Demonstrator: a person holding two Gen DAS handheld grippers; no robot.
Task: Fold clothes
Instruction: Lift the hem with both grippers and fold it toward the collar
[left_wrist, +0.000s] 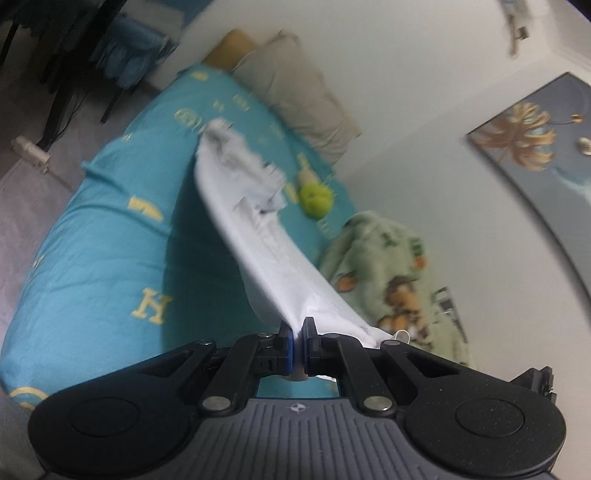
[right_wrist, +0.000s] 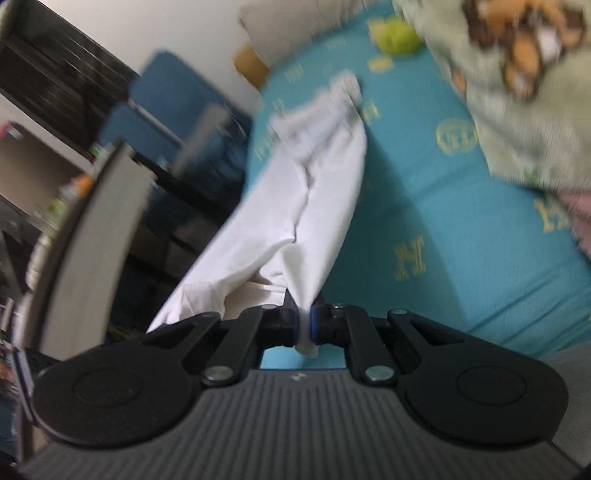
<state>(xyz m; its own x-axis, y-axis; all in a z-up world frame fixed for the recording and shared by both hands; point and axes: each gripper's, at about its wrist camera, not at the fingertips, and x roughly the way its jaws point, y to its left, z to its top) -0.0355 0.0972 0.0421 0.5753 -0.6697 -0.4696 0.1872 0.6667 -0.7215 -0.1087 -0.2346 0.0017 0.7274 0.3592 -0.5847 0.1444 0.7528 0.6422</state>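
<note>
Both grippers are closed on one white garment: left gripper (left_wrist: 297, 334) at lower centre pinches its edge, right gripper (right_wrist: 304, 317) likewise; white garment (left_wrist: 251, 206) stretches toward the teal bed (left_wrist: 103, 240).

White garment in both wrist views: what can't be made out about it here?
- Type of white garment: left wrist view, far end bunched and motion-blurred.
- The edge held by the left gripper: hidden between its shut pads.
- Garment's near left part: right wrist view, passes behind the right gripper.
- Whether its far end touches the teal bedsheet: too blurred to tell.
</note>
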